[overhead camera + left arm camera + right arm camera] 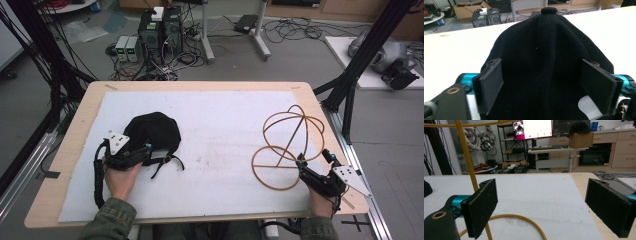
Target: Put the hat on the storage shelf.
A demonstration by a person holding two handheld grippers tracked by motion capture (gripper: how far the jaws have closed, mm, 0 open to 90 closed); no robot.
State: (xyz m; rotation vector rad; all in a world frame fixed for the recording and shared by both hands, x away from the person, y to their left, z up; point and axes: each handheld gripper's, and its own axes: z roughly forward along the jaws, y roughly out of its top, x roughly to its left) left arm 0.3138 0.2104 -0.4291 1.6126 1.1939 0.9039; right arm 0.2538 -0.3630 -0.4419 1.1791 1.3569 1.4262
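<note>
In the high view, the black fabric cap (152, 131) lies in the left half of the frame on the white sheet (220, 125) that covers the light wooden table (80, 120), its thin black strap trailing toward the lower centre. The left gripper (148, 148) sits at the cap's lower edge, held by the person's left hand (121, 177), which comes in from the bottom left. In the left gripper view, the cap (544, 57) rises up the middle of the frame to the round button at its crown, and the two black jaws stand wide apart on either side of the fabric; their pads flank the cap without visibly pressing it. In the right half of the high view stands the yellow-orange wire frame of rings and arcs (287, 147), its flat base ring lying on the sheet. The right gripper (314, 159) rests just beside that ring in the lower right, held by the right hand (320, 200). In the right gripper view, its jaws are spread far apart with bare sheet between them, and the frame's upright rod (467, 157) and curved base ring pass at the left jaw; whether they touch it cannot be told.
</note>
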